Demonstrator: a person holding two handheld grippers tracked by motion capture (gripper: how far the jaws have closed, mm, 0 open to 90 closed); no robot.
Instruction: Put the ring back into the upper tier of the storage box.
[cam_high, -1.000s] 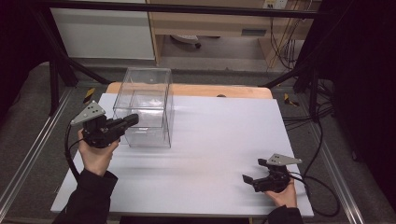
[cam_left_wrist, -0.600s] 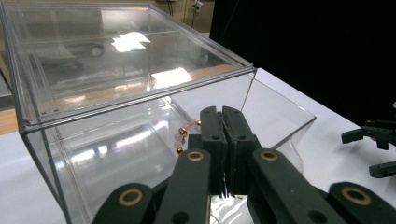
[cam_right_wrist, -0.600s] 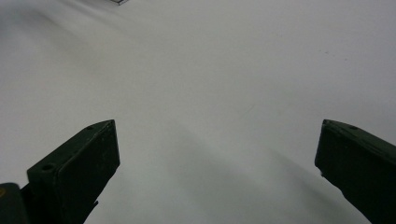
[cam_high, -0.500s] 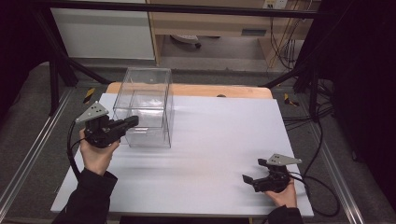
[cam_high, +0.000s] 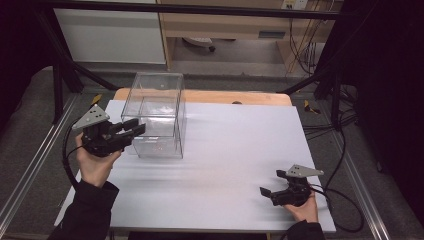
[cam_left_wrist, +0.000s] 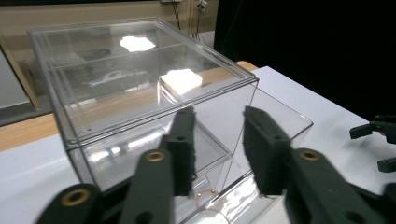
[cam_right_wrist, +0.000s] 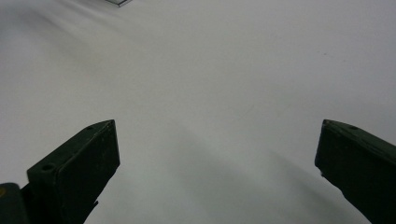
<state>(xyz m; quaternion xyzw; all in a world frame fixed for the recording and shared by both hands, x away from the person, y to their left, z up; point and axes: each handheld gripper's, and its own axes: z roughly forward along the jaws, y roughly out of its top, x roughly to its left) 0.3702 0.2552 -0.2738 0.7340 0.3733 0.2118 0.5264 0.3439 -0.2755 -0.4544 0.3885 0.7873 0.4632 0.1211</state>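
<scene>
a white counter (cam_high: 225, 165) under dim lab light, dark framing and cables around it, a wooden edge at its far side. toward the far left of the sheet stands a clear plastic box (cam_high: 155, 115), upright, with an inner shelf or drawer showing through its walls; what lies inside is too faint to tell. the left tongs (cam_high: 131, 131) sit at the box's near left corner, jaws partly apart and empty; in the left gripper view the left tongs (cam_left_wrist: 215, 149) frame that corner's front edge, but whether they touch it cannot be told. well apart, at the near right of the counter, the right tongs (cam_high: 266, 192) rest low, spread wide and holding nothing. the step looks like an approach to the box; the next move likely calls for closing squarely on a wall or drawer front without the smooth plastic slipping.
</scene>
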